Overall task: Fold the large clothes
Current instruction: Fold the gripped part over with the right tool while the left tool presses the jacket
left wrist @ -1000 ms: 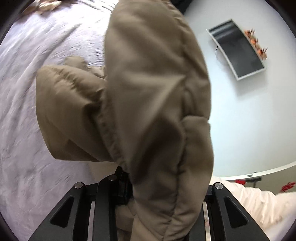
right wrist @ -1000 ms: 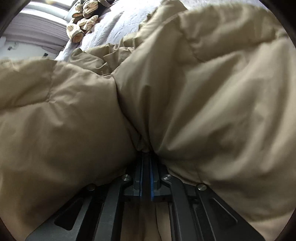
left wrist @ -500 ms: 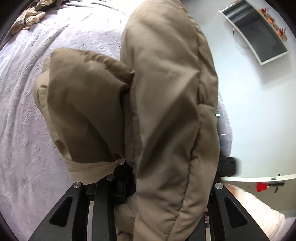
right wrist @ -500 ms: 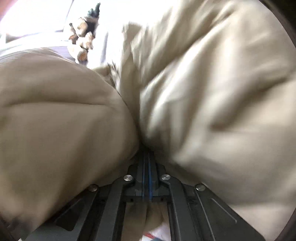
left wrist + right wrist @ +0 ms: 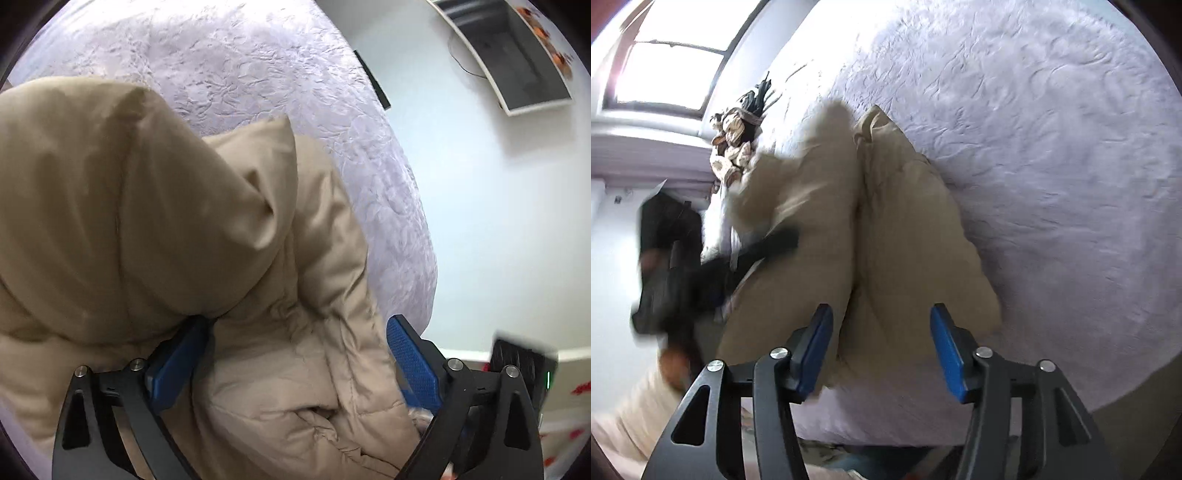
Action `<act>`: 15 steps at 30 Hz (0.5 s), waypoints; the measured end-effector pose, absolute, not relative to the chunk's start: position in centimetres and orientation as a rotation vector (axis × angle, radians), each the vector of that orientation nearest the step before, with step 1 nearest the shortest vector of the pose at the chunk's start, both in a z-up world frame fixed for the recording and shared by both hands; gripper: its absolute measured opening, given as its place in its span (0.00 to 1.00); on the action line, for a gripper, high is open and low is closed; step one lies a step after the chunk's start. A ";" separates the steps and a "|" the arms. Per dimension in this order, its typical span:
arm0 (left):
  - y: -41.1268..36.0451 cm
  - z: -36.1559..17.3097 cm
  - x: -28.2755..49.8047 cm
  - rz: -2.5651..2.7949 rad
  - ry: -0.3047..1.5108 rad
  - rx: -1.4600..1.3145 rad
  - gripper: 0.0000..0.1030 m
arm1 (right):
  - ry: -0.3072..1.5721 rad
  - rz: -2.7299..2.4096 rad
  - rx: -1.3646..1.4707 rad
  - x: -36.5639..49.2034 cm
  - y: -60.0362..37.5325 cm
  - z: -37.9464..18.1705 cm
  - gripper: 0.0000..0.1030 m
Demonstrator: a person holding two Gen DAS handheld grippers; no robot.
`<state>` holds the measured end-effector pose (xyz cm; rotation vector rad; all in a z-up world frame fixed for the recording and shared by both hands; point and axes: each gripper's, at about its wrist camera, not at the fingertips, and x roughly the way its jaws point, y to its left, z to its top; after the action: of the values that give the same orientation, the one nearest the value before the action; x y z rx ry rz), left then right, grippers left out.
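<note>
A tan padded jacket (image 5: 177, 236) lies bunched on the lilac bedspread (image 5: 280, 85). In the left wrist view my left gripper (image 5: 295, 332) is open, its blue pads (image 5: 413, 362) spread on either side of the jacket's folds, holding nothing. In the right wrist view the jacket (image 5: 886, 229) lies in two thick folds near the bed's front edge. My right gripper (image 5: 881, 325) is open just above its near end, with the blue pads (image 5: 945, 347) apart. The left gripper (image 5: 701, 273) shows blurred at the jacket's left side.
The lilac bedspread (image 5: 1052, 155) stretches far to the right. A patterned cloth bundle (image 5: 735, 147) lies at the bed's far corner under a window (image 5: 665, 74). A white wall with a shelf (image 5: 517, 62) stands beyond the bed. White bedding hangs below the bed edge (image 5: 871, 417).
Both grippers were shut on the jacket and held it up. Now both have opened and let go, and the jacket has dropped onto the bed in a folded heap.
</note>
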<state>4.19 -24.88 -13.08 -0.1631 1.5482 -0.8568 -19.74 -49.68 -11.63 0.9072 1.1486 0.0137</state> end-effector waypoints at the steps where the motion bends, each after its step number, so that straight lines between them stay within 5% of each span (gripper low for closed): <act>1: -25.2 -13.2 4.4 -0.851 1.552 -0.169 0.94 | 1.138 0.027 0.889 -20.5 -49.6 -11.2 0.59; 5: -25.9 -12.8 6.9 -0.834 1.553 -0.134 0.94 | 1.074 0.154 0.871 -22.1 -47.8 -8.8 0.78; 9: -31.7 -11.1 7.9 -0.828 1.532 -0.045 0.94 | 1.078 0.167 0.831 -20.4 -45.5 -8.9 0.78; 10: -32.0 -9.8 7.6 -0.841 1.505 -0.021 0.94 | 1.086 0.137 0.814 -19.9 -44.9 -9.0 0.73; 11: -33.2 -7.7 8.6 -0.854 1.467 -0.007 0.94 | 1.099 0.091 0.794 -19.4 -44.7 -9.4 0.36; 12: -32.4 -6.1 8.4 -0.867 1.399 0.017 0.94 | 1.113 0.043 0.783 -18.5 -44.7 -10.1 0.16; 15: -30.9 -1.9 8.1 -0.835 1.183 0.106 0.94 | 1.157 -0.054 0.801 -18.4 -45.5 -12.4 0.17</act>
<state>8.11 -30.93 -1.89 0.1062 1.1827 -0.8349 -18.43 -45.53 -12.37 0.8014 1.1565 -0.0539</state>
